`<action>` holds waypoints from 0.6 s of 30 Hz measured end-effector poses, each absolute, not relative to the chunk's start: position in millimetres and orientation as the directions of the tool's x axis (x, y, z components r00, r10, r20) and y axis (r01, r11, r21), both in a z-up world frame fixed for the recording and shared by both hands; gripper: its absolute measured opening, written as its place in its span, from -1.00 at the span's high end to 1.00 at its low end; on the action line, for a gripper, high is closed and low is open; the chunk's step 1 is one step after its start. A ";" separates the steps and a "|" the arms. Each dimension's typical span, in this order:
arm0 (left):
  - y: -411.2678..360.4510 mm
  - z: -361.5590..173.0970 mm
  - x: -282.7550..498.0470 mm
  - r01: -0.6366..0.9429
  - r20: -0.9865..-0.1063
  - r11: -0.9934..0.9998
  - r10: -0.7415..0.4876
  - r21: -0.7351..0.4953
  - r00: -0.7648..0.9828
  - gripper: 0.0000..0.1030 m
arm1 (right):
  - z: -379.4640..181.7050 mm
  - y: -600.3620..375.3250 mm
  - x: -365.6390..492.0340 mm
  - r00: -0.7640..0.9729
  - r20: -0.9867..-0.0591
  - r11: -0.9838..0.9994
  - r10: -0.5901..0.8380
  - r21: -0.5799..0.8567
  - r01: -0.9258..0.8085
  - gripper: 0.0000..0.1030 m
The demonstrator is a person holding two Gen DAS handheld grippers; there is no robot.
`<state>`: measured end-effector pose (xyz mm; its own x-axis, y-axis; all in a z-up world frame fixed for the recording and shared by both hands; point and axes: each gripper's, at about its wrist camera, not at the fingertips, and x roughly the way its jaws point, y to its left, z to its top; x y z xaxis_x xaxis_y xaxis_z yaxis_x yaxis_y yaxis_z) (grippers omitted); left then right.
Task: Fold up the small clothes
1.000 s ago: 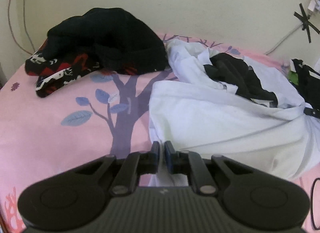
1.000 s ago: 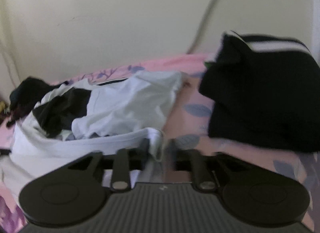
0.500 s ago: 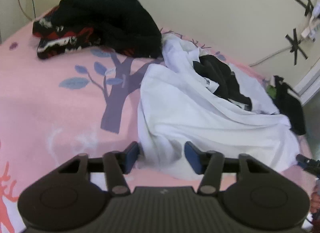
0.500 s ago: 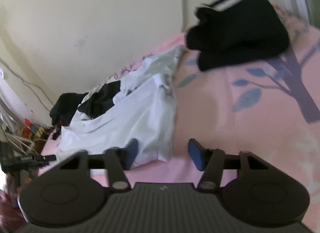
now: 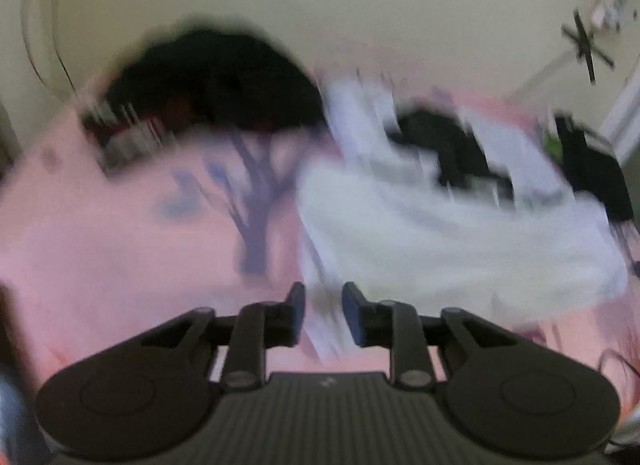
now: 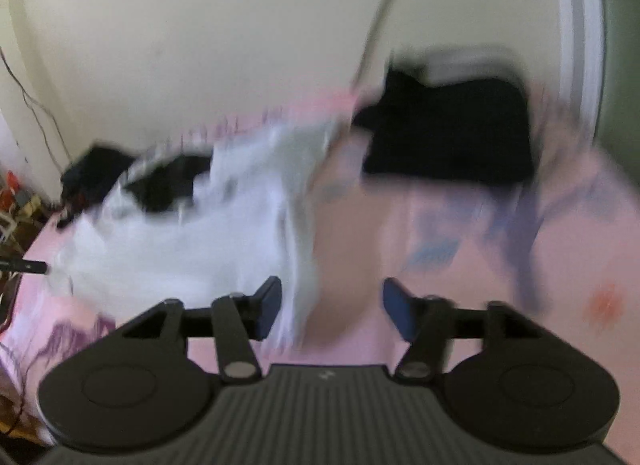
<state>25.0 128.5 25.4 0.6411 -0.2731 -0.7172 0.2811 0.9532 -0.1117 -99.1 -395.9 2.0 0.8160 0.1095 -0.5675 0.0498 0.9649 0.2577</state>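
Plainly rumpled white garment (image 5: 460, 241) (dark piece (image 5: 456, 153) atop) on pink sheet (image 5: 100, 233).

Bedroom: pink bedsheet (image 5: 100, 249), strewn clothes (image 5: 440, 233)

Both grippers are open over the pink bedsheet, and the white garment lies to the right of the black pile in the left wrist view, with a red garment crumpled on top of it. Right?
Not quite. The left wrist view shows a black garment, not a red one, crumpled on the white garment. The rest holds: the left gripper and right gripper are open over the pink bedsheet, and the black pile sits to the left.
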 end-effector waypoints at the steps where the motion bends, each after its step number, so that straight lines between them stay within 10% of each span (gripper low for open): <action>1: 131.2 39.2 30.0 0.272 -0.694 0.957 -0.266 -0.104 0.669 0.52 | 15.2 -401.2 -93.1 0.828 -0.551 0.969 0.105 0.242 0.038 -0.13; 7: 70.4 95.8 115.8 0.370 -0.593 0.928 -0.327 -0.054 0.736 0.19 | 85.3 -409.2 16.4 0.867 -0.461 0.976 0.191 0.187 -0.116 -0.15; 18: -63.1 20.0 312.6 0.376 -0.762 0.927 -0.246 -0.003 0.600 -0.10 | 10.5 -382.5 268.4 0.696 -0.677 0.971 0.237 0.184 -0.151 -0.38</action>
